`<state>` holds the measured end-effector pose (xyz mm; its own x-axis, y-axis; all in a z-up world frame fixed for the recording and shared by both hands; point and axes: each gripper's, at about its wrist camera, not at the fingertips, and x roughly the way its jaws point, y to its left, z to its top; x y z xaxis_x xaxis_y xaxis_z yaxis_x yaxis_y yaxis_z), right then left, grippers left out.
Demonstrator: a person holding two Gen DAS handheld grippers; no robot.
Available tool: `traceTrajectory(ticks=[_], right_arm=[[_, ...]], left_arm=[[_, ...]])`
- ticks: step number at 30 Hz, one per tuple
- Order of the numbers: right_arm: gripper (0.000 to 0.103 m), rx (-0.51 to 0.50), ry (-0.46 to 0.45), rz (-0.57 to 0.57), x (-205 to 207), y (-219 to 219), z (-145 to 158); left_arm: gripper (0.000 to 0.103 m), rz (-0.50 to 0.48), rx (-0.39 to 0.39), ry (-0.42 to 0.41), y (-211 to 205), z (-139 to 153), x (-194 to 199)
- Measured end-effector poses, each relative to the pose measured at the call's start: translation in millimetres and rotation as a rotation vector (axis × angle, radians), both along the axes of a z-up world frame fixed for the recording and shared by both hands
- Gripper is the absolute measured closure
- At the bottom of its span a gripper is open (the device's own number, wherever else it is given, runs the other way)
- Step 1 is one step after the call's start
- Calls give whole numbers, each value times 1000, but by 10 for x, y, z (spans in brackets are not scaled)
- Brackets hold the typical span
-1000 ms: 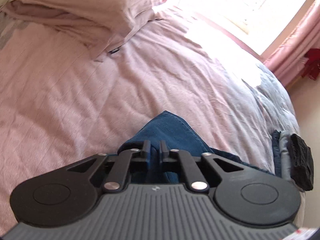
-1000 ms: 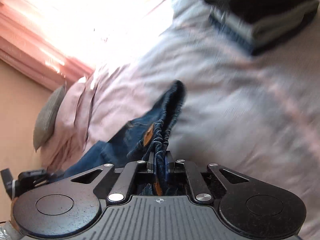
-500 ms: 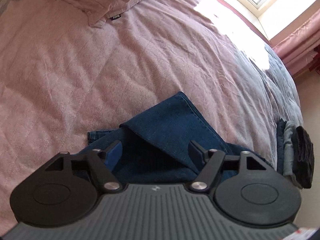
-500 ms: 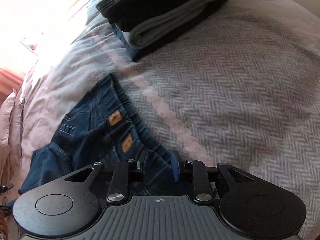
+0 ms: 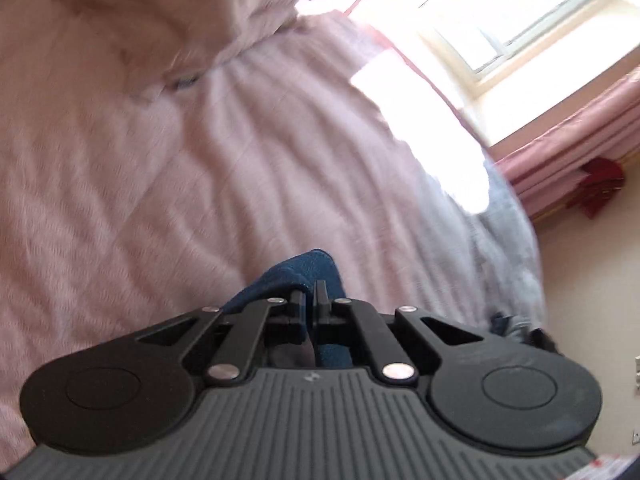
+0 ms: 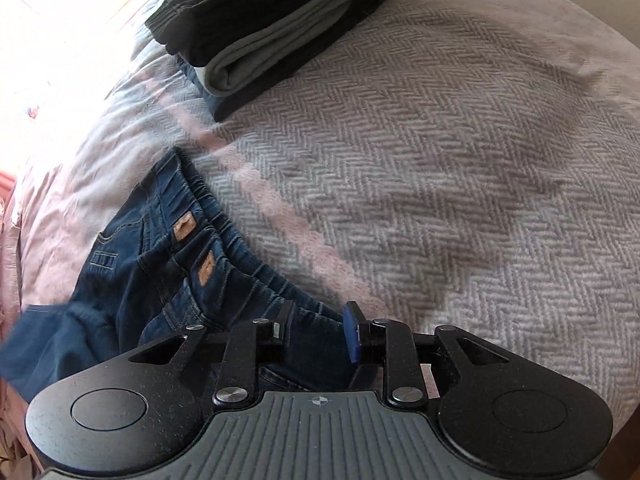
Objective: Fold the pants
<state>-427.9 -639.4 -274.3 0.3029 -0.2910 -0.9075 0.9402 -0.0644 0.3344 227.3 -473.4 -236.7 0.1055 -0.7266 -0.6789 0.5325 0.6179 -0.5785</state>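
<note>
Through the left wrist camera, blurred by motion, the left gripper (image 5: 309, 292) has its two fingers drawn together on one fold of blue denim, part of the jeans (image 5: 301, 270), raised over the pink quilted bedspread (image 5: 160, 200). One pink pillow (image 5: 120, 20) lies at the head of the bed, one bright window (image 5: 520, 20) stands beyond it, and one pink curtain (image 5: 580, 148) hangs at the right.

On the right wrist camera, the right gripper (image 6: 320, 320) holds its two fingers moderately apart, gripping nothing, just over the elastic waistband of the jeans (image 6: 160, 272). Those jeans lie crumpled on the grey herringbone blanket (image 6: 460, 180), with two tan leather patches (image 6: 184, 227) showing near the waistband. One stack of folded clothes (image 6: 272, 32), dark and grey layers, sits farther up the blanket, well apart from the jeans.
</note>
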Motion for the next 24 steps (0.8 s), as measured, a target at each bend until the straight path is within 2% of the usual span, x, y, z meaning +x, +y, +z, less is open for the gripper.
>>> traceTrajectory(ticks=[2, 3, 5, 7, 9, 11, 13, 14, 15, 17, 19, 20, 24], right_arm=[[80, -1, -9, 11, 50, -13, -6], [80, -1, -15, 16, 68, -7, -6], [80, 5, -22, 35, 106, 15, -5], [80, 9, -22, 65, 138, 57, -7], [80, 20, -15, 102, 167, 110, -22], [80, 34, -5, 133, 178, 182, -51], [80, 57, 12, 155, 160, 278, -109], [80, 68, 25, 157, 142, 326, -135], [80, 79, 33, 153, 103, 381, -166], [77, 106, 36, 130, 14, 476, -227], [66, 133, 33, 94, -94, 554, -278], [64, 144, 27, 72, -146, 591, -299], [61, 167, 21, -8, -307, 695, -297]], left_arm=[[103, -9, -100, -82, 370, 520, 33], [103, 4, -117, -117, 597, 730, 49], [103, 85, -85, -167, 1205, 961, 39], [103, 202, -12, -178, 1874, 1022, 30], [102, 333, 127, -172, 2504, 927, 0], [92, 459, 295, -125, 3080, 661, -36], [90, 574, 482, -92, 3592, 361, -91], [90, 604, 512, -65, 3789, 258, -105], [90, 638, 523, -24, 3964, 155, -147], [84, 666, 487, 41, 4136, 21, -274], [74, 627, 467, 50, 4126, -75, -406], [72, 603, 460, 50, 4098, -98, -476], [72, 545, 406, 92, 3926, -211, -611]])
